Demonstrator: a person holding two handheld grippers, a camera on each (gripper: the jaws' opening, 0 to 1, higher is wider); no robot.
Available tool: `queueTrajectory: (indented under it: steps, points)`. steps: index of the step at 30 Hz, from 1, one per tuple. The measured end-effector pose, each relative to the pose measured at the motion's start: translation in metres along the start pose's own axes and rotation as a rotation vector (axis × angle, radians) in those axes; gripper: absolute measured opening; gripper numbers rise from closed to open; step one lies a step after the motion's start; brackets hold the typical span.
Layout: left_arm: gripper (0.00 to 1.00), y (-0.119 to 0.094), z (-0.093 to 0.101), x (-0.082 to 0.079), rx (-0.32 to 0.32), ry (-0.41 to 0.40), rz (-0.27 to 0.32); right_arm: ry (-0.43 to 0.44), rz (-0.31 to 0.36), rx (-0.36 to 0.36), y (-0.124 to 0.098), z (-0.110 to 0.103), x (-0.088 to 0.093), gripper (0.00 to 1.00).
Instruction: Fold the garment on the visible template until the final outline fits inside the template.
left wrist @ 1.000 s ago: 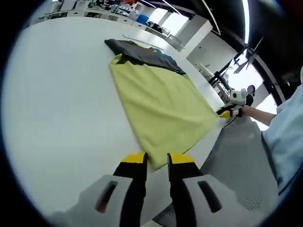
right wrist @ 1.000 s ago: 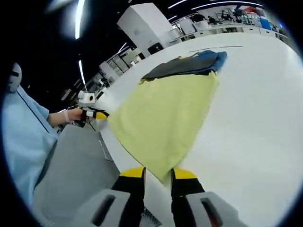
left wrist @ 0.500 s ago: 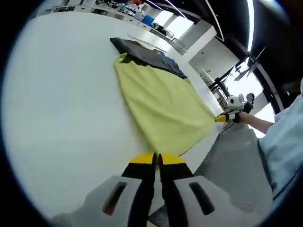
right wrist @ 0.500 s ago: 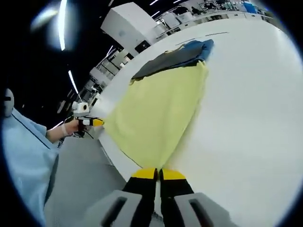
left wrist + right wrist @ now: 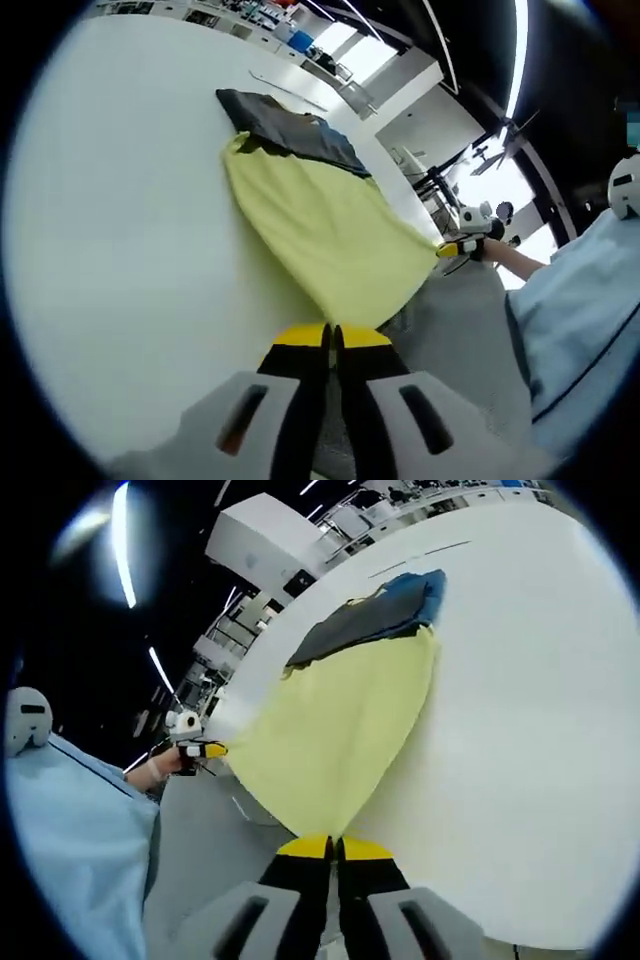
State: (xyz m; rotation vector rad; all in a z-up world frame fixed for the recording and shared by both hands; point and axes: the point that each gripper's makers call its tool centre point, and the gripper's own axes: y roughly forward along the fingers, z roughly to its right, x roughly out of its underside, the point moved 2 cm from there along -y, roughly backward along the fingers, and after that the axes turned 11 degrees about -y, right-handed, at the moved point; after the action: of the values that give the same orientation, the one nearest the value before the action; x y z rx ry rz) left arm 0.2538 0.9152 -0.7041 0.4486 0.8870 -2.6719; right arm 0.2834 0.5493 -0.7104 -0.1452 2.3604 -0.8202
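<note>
A wide white table (image 5: 120, 220) fills the foreground, with benches and bright ceiling strips of a large hall behind it. On it lies a yellow garment (image 5: 320, 235), its far end meeting a dark template (image 5: 285, 125) with a blue edge; in the right gripper view the same garment (image 5: 335, 730) runs from the template (image 5: 375, 615) down to the table's near edge.

In the left gripper view the left gripper (image 5: 331, 340) has its yellow-tipped jaws pressed together on the near corner of the garment. A second ago those jaws stood apart on either side of that corner; half a second ago they had already met. The right gripper (image 5: 333, 846) shows the same change: apart a second ago, now clamped on the other near corner.

Since the last frame the near hem has been drawn off the table edge, so the cloth hangs over the grey floor (image 5: 450, 330) between the two tools. The right gripper appears far right in the left gripper view, the left gripper (image 5: 203, 749) far left in the right gripper view, each at a garment corner. A person's pale blue sleeve (image 5: 75, 850) borders the frame.
</note>
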Motion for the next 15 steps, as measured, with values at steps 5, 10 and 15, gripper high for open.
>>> queueTrajectory:
  steps: [5, 10, 15]
  points:
    - [0.0, -0.007, 0.011, 0.007, 0.022, -0.007, -0.029, 0.029, -0.004, -0.016, -0.008, -0.011, 0.007, 0.0]
    - [0.0, -0.011, 0.012, 0.016, 0.025, -0.032, -0.056, 0.041, -0.026, -0.031, -0.008, -0.017, 0.014, 0.0]
    - [0.0, -0.013, 0.019, 0.005, 0.06, -0.049, -0.027, 0.069, 0.009, -0.054, -0.009, -0.023, 0.005, 0.0]
